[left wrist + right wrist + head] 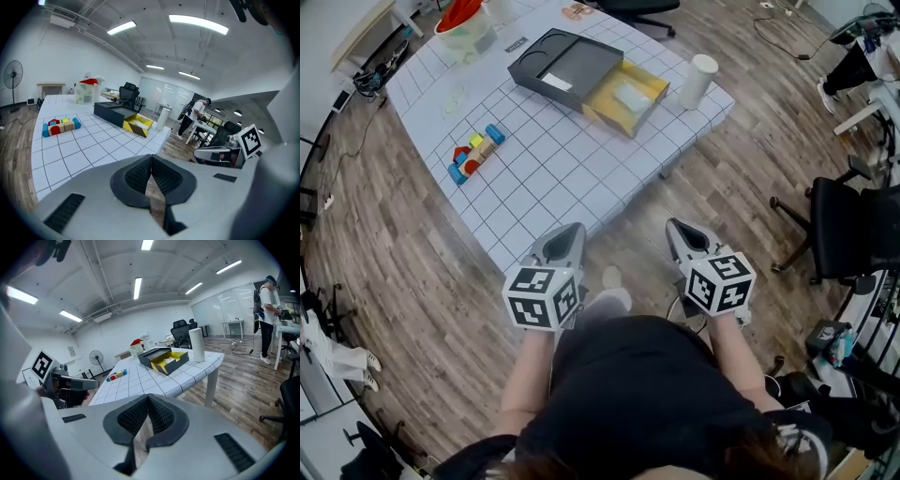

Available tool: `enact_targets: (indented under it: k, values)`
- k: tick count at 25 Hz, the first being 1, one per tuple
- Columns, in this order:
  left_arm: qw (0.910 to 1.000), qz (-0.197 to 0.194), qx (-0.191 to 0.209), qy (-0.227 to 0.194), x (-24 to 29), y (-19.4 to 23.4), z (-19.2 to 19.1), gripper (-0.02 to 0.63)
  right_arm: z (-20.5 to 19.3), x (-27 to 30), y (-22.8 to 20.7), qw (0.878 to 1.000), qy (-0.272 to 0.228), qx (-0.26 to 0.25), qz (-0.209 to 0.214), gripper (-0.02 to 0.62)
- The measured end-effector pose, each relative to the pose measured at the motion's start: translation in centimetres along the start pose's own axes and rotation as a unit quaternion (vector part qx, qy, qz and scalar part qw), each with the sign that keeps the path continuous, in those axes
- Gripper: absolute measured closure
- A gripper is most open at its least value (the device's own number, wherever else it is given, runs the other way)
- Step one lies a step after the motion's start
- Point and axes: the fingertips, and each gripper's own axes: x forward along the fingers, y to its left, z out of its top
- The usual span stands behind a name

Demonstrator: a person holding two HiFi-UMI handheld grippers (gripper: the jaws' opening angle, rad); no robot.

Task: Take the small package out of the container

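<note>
– Tongs first: left tongs and right tongs, condition?
– Both are entered as closed, pads met, nothing gripped. They are held side by side, just short of the surface.
– Small package?
– Logged inside the yellow tray of the container, well ahead of both tongs.
– Further items?
– Coloured blocks are noted ahead and left of the left tongs; a white cylinder is noted ahead of the right tongs, beside the tray.
</note>
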Motion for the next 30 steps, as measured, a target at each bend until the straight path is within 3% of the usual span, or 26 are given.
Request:
enact_targets:
  k: [18,25,30]
  values:
    - [0.9999,0.01,-0.002,-0.01,1.5,6.7,4.1,0.578,8.0,9.5,1.8,0.995,0.002,-0.091,0.03,0.571]
    - [0.9988,0.042,-0.014,-0.022,1.9,8.6,5.5,0.578,10.9,13.9,1.1,0.992,0.016,-0.112,0.063,0.51]
    - [0.9965,0.065,-0.045,-0.026,3.3,10.2,6.4,0.577,13.1,16.8,-0.3,0.988,0.031,-0.134,0.076,0.463]
